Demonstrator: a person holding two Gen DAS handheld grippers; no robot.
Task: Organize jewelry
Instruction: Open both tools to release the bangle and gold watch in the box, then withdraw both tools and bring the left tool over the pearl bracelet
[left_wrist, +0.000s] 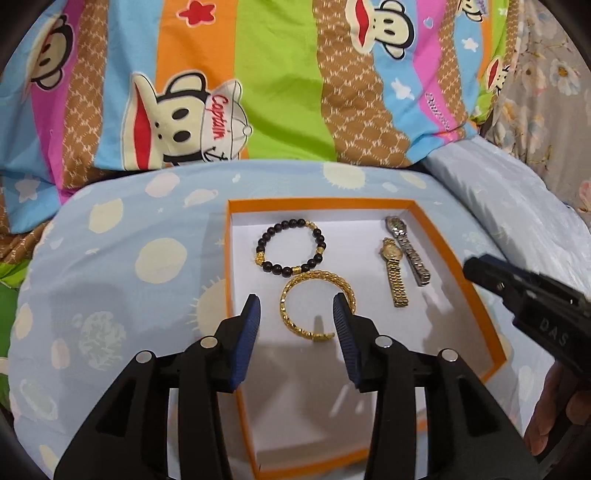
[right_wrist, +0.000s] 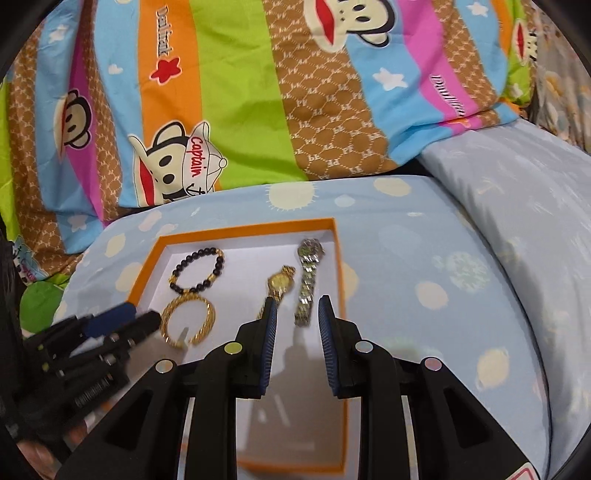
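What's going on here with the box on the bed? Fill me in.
A person is sorting jewelry with a gripper in each hand. The orange box on the blue pillow already holds a black bead bracelet, a gold bangle, a gold watch and a silver watch. The left gripper hangs open over the bangle, gripping nothing. The right gripper hovers near the watches, fingers apart and empty.
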